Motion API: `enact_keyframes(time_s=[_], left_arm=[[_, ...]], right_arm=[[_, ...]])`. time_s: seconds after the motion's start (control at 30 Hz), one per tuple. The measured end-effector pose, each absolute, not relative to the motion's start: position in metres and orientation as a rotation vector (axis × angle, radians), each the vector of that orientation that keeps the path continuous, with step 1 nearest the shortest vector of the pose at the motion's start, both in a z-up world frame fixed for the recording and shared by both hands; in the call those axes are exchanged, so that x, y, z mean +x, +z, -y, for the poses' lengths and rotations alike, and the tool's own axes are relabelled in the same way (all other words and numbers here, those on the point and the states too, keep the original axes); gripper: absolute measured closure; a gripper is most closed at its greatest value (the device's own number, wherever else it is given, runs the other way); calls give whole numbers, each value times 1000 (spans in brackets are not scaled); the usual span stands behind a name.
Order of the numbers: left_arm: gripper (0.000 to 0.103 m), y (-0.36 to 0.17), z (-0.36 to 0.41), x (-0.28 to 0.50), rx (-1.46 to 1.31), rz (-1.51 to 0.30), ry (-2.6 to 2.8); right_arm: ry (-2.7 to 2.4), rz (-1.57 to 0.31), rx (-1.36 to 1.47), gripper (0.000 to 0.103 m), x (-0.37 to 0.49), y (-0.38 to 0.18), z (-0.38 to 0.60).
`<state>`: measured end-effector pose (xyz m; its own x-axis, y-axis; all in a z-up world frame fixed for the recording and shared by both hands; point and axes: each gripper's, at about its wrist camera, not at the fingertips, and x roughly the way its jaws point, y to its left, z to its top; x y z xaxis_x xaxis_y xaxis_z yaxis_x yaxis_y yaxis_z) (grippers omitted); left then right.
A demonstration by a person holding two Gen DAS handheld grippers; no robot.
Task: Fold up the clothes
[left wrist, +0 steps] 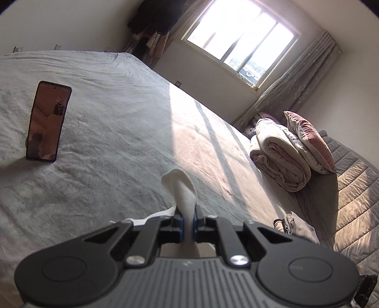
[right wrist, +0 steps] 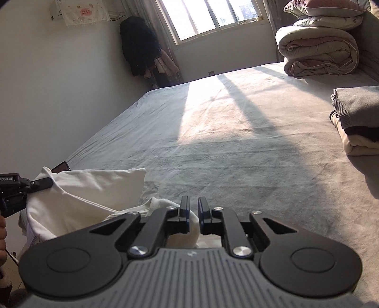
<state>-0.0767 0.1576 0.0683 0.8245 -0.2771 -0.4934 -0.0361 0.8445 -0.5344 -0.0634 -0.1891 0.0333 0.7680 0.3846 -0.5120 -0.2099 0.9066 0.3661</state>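
Note:
A white garment [right wrist: 90, 196] lies bunched at the near left of the grey bed [right wrist: 213, 147]. My left gripper [left wrist: 188, 213] is shut on a fold of it [left wrist: 182, 189], which sticks up between the jaws. In the right wrist view the left gripper [right wrist: 45, 182] shows at the left edge, holding the cloth raised. My right gripper [right wrist: 193, 208] hovers just right of the garment with a narrow gap between its jaws and nothing in them; white cloth lies under its left finger [right wrist: 184, 208].
A phone [left wrist: 48, 120] stands propped on the bed at the left. A rolled quilt [right wrist: 317, 49] with a pillow [right wrist: 324, 9] sits at the headboard end. A stack of folded clothes [right wrist: 357, 118] lies at the right. Dark coats [right wrist: 139, 45] hang in the corner by the window.

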Motion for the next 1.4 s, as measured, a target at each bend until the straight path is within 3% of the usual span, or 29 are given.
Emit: enact_keyframes(time_s=[0.03,0.1,0.33,0.47,0.7,0.8,0.97,1.13,1.23,1.27,1.3,1.4], left_arm=[[95,64,-162,-80,-565,-604,-130],[95,56,-171,-87,-580,-623,-119],[91,24,-203,-96,-574,-740,-97],[70,17,-215,-94,-487,-809,-146],[42,38,-209,-96,-156,-703,-292],[40,42,-197,-92,-64,-694,-404],[42,31,-175,-74,47,-785,-563],[65,9,-164,-60,77,-912,-612],[76,0,-160,-60,75,-960,-624],[82,-2,-159,-58,60,-978,-616],[90,-4,-159,-57,46,-996,-607],[94,-7,-166,-56,-5,-1027,-556]], right_arm=[[334,-621,294,84,-63,29,185],[354,-646,316,49,-59,17,181],[403,-709,304,49,-43,-11,157],[439,-721,318,49,-39,-16,147],[485,-715,285,49,-37,-15,134],[509,-708,287,49,-35,-13,131],[551,-703,295,50,-26,-11,125],[581,-705,312,54,-20,-17,120],[610,-705,331,75,-18,-19,118],[612,-697,327,87,-19,-19,117],[613,-687,323,89,-21,-17,116],[586,-634,307,91,-32,-7,120]])
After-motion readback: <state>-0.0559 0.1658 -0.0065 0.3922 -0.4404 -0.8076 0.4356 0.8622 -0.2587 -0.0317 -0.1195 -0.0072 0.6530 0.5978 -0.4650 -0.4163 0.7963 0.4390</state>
